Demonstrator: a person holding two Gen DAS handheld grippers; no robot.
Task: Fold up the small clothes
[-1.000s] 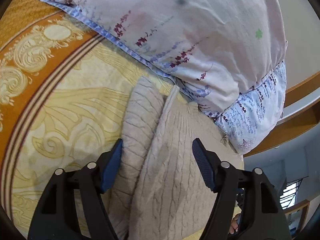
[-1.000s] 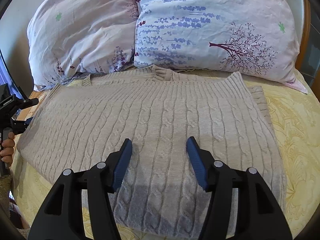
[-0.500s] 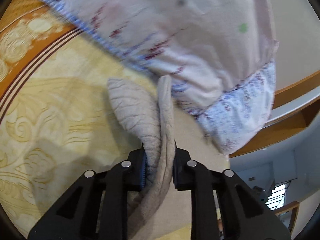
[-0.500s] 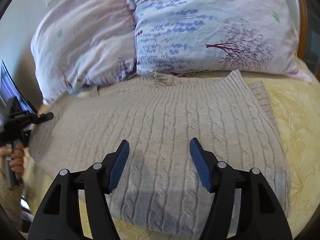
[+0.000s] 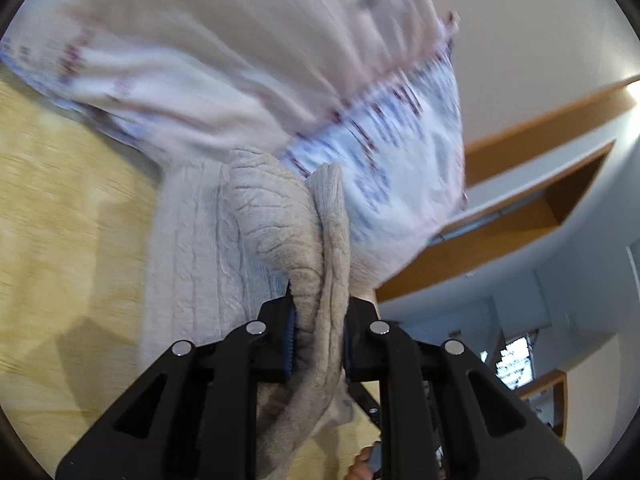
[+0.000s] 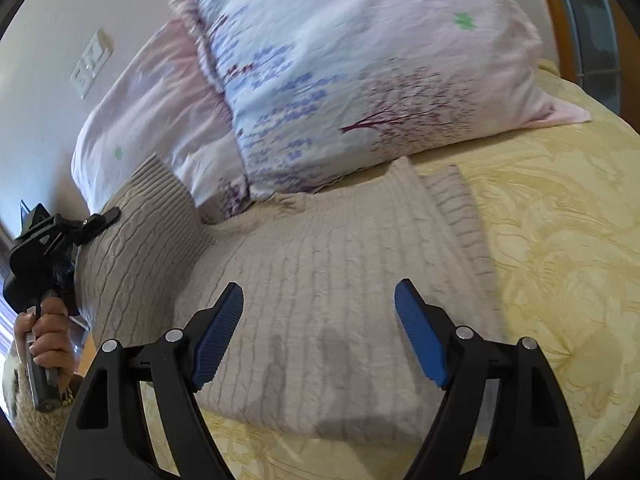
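Note:
A beige cable-knit sweater (image 6: 328,280) lies spread on the yellow bedspread (image 6: 560,240) below the pillows. My left gripper (image 5: 318,308) is shut on the sweater's left edge (image 5: 304,248), a bunched fold of knit squeezed between its pads and lifted off the bed. From the right wrist view that gripper (image 6: 100,220) shows at the far left in a person's hand (image 6: 48,332), raising the sweater's side. My right gripper (image 6: 320,300) hovers over the sweater's lower middle; its jaws are opening and nothing is between them.
Two floral pillows (image 6: 360,80) lean at the head of the bed, touching the sweater's collar. A wooden headboard (image 6: 556,32) stands at the right, a wall switch plate (image 6: 90,64) at the upper left. Wooden shelving (image 5: 540,208) shows beyond the bed.
The left gripper closed on the sweater's edge and lifted it up and inward. The right gripper's jaws spread wider while it swung and rolled over the sweater.

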